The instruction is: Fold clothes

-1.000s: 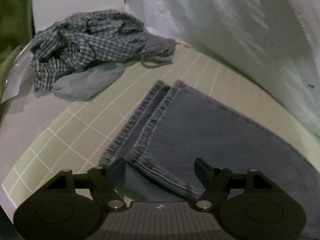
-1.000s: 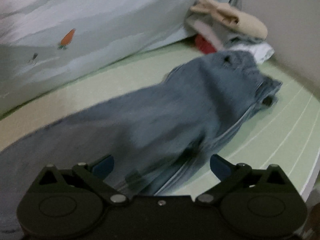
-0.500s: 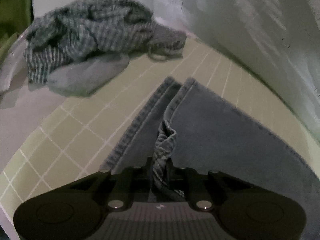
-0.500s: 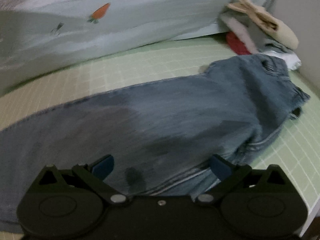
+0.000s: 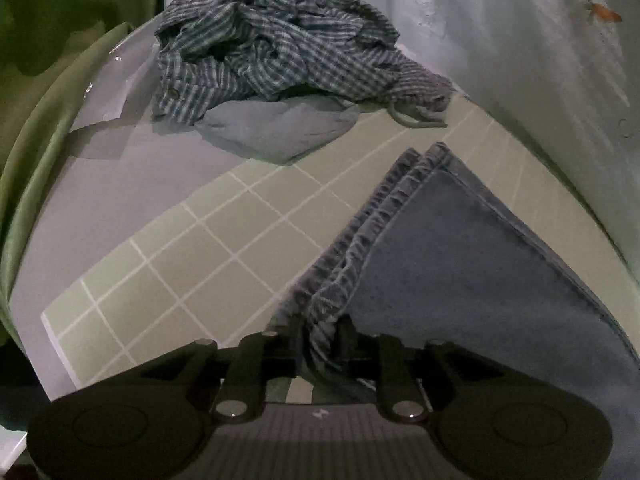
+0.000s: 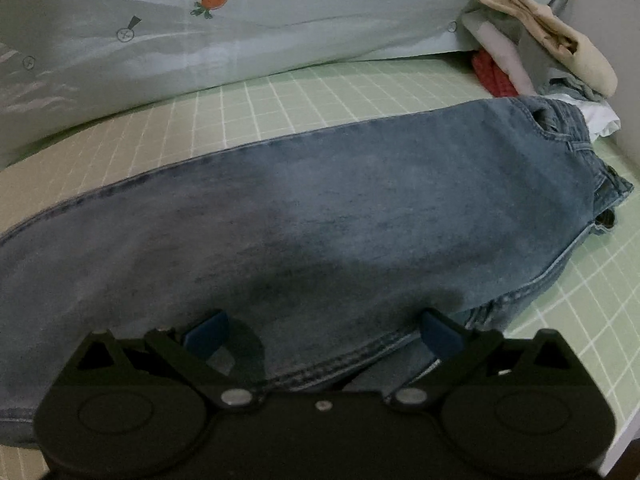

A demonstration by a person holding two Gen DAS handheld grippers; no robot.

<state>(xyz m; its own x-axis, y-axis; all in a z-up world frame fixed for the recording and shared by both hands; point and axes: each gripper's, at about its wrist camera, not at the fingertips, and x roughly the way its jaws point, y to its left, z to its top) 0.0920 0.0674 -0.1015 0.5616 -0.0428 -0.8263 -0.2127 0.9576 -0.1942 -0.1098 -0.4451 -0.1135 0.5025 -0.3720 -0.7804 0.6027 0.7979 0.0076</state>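
Observation:
Blue jeans (image 6: 340, 208) lie flat along the green checked sheet (image 6: 600, 300), folded leg on leg, waistband at the far right. In the left wrist view the leg hems (image 5: 400, 200) run up from my left gripper (image 5: 320, 336). A bunched piece of hem stands between its fingers, and the pads still press it while the jaws are opening slightly. My right gripper (image 6: 324, 328) hangs wide open just over the near seam of the jeans, holding nothing.
A crumpled plaid shirt (image 5: 272, 48) lies on a pale blue garment (image 5: 276, 124) at the far end of the bed. A carrot-print duvet (image 6: 200, 40) runs along the back. Folded clothes (image 6: 540, 52) are stacked near the waistband. A green curtain (image 5: 40, 80) hangs at left.
My left gripper went from wide open to clamped on the jeans hem, bunching it, then shifted sideways with it. The right gripper sank closer over the jeans and stayed open.

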